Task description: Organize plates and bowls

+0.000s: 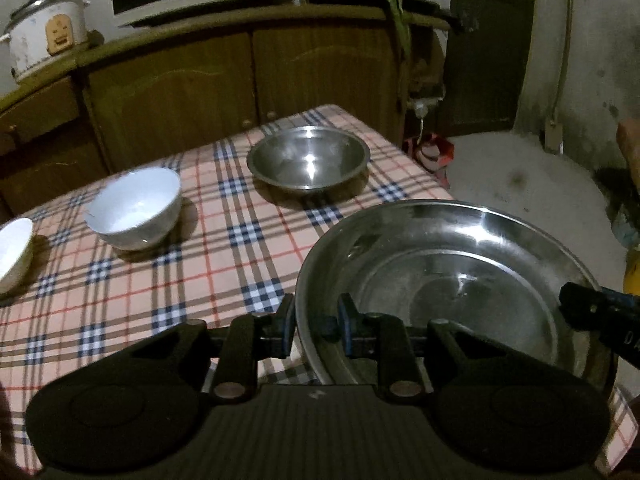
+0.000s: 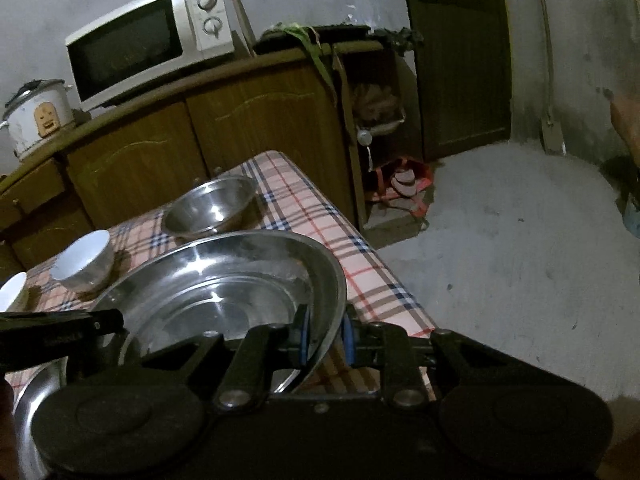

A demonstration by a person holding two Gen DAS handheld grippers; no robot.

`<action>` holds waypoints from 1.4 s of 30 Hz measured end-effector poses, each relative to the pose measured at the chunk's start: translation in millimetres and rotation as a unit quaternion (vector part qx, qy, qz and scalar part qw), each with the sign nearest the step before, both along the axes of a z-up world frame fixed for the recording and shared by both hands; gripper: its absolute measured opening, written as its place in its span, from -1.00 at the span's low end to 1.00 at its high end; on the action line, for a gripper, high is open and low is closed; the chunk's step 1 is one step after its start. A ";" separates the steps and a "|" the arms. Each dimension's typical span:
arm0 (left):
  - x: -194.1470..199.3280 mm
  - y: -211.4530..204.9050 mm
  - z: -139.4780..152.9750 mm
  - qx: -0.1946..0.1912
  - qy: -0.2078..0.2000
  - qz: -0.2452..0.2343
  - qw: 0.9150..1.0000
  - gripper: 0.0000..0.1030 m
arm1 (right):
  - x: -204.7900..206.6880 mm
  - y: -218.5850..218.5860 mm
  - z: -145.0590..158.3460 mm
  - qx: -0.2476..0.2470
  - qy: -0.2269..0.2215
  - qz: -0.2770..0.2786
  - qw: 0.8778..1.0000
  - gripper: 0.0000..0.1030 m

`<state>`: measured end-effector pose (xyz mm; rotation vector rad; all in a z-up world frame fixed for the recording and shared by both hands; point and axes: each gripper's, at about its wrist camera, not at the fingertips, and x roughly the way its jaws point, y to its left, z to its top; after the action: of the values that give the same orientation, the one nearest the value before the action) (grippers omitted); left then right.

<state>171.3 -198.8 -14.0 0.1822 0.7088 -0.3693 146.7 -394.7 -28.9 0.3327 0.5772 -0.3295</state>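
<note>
Left wrist view, lower right: left gripper (image 1: 314, 330) and right gripper (image 2: 325, 338) both clamp the big round steel plate (image 1: 448, 280), while the steel bowl (image 1: 308, 158) and white ceramic bowl (image 1: 134, 206) sit unstacked on the checked tabletop (image 1: 224, 240), so barely started.

Right gripper (image 2: 325, 334) clamps the rim of a steel plate (image 2: 224, 280) above a checked table (image 2: 376, 280); the left gripper (image 2: 60, 334) grips its opposite edge. Steel bowl (image 2: 210, 208), white bowl (image 2: 82, 260) behind.
</note>
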 end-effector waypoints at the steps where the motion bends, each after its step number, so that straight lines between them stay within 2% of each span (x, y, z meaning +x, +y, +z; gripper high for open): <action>1: -3.3 1.6 3.1 0.000 -0.004 0.001 1.000 -0.56 | -2.3 2.1 3.0 -0.002 -0.003 0.001 1.000 -0.55; 10: -26.1 18.9 21.2 0.000 -0.022 0.013 1.000 -0.56 | -18.6 20.5 25.4 -0.014 -0.022 0.012 1.000 -0.55; 21: -44.9 45.4 36.7 -0.005 -0.042 0.040 0.998 -0.56 | -25.4 48.0 38.2 -0.022 -0.033 0.038 0.999 -0.55; 42: -56.9 88.3 35.9 0.007 -0.052 0.084 0.995 -0.56 | -17.7 94.9 41.9 -0.033 -0.029 0.090 0.995 -0.55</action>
<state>114.4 -110.4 21.8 0.1523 0.6199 -0.1925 129.0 -299.8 13.0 0.2242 0.5338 -0.1639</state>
